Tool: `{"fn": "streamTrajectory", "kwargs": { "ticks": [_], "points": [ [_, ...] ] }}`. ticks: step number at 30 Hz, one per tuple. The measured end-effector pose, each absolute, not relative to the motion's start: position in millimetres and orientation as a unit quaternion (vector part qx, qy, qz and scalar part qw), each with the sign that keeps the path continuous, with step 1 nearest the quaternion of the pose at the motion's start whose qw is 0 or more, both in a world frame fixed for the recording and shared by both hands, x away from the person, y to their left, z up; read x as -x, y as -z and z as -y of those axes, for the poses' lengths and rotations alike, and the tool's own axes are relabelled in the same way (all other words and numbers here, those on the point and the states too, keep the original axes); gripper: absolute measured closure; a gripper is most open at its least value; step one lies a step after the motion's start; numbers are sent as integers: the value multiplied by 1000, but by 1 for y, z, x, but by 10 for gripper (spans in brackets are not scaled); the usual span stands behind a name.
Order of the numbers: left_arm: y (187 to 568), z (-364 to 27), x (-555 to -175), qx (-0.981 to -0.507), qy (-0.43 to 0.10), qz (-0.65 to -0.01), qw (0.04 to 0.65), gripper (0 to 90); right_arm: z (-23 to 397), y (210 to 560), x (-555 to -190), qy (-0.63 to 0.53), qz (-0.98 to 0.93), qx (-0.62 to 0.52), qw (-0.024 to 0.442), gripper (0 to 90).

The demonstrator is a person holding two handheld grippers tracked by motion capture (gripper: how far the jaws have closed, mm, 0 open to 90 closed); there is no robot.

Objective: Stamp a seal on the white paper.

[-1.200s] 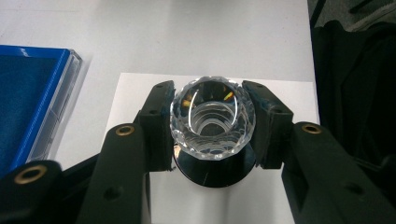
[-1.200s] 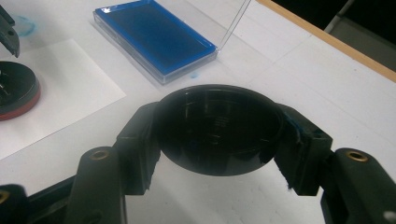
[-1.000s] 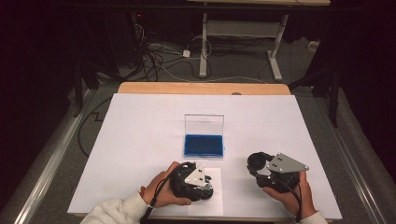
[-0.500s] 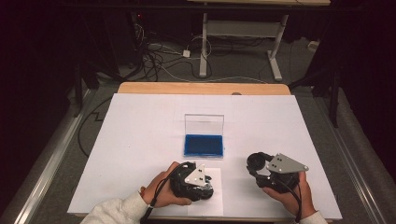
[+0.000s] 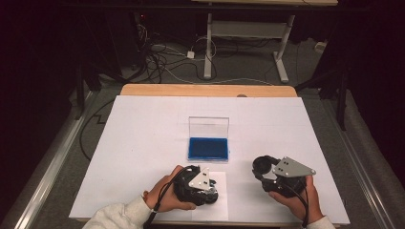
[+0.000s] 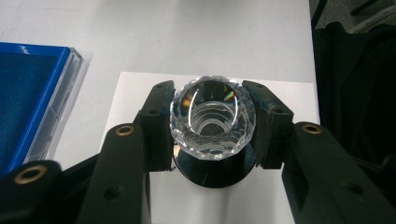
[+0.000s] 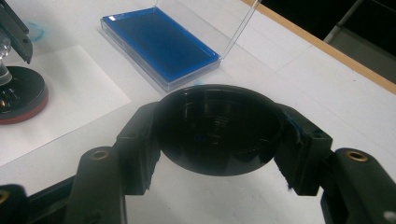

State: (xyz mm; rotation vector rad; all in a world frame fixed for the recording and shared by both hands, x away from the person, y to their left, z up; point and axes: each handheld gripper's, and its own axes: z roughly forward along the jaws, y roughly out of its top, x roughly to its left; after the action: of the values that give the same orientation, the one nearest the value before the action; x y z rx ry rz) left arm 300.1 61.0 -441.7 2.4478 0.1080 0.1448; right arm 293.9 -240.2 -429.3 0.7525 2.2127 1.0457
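Stamp (image 6: 212,121): on the paper sheet (image 5: 217,191) at the near table (image 5: 143,133) edge, left gripper (image 5: 210,191) fingers clenched on its faceted handle; hard, slippery, likely fragile
Cap (image 7: 218,135): light, stiff, grasped by right gripper (image 5: 261,168) fingers
Ink pad (image 5: 208,148): beyond, open

At the centre of the frame the left gripper (image 6: 212,123) clamps a faceted crystal knob (image 6: 212,122) on a black round base (image 6: 215,170), over white paper (image 6: 205,205). A blue case (image 6: 28,100) lies at the left edge.

The blue ink pad (image 6: 28,102) is cut off at the left edge.
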Motion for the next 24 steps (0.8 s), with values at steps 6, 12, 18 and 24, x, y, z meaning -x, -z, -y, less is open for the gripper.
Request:
{"fn": "streamTrajectory", "kwargs": {
  "ticks": [6, 12, 18, 24],
  "points": [
    [441, -61, -300, -940, -55, -41, 334, 551, 240, 429, -294, -391, -829, -280, 286, 383],
    [441, -60, -299, -942, -60, -39, 329, 551, 239, 429, -294, -390, -830, -280, 283, 383],
    [437, -59, -301, -945, -56, -41, 320, 551, 237, 430, -294, -387, -832, -280, 281, 383],
    [413, -72, -308, -926, -65, -59, 366, 551, 242, 429, -295, -390, -828, -287, 281, 383]
  ]
}}
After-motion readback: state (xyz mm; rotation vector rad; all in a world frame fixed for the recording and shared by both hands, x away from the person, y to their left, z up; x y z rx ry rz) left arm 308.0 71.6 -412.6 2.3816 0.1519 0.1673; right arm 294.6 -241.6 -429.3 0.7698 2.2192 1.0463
